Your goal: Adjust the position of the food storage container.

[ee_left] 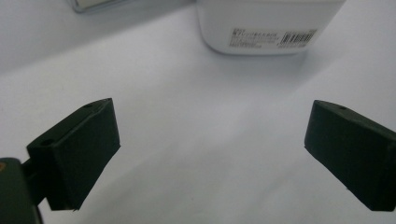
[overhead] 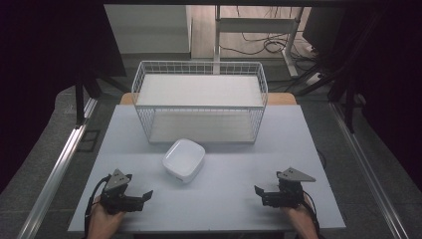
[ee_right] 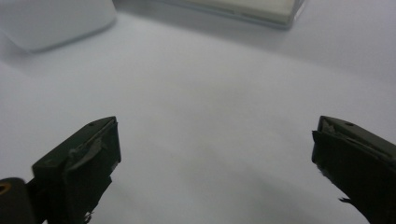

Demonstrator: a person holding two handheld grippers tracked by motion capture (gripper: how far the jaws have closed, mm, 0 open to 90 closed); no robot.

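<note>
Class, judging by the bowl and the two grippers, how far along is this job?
Nothing looks done: the white bowl sits on the table before the wire rack. Nothing is in hand; the left gripper and right gripper rest open, apart from it. Grasping and moving it remain.

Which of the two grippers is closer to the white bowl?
The left gripper: the bowl sits left of the table's middle, farther from the right gripper.

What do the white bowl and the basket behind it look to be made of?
Bowl: probably glossy plastic or glazed ceramic; smooth, rounded corners, barcode sticker on its side. Basket: thin white-coated metal wire in an open grid, it seems.
</note>
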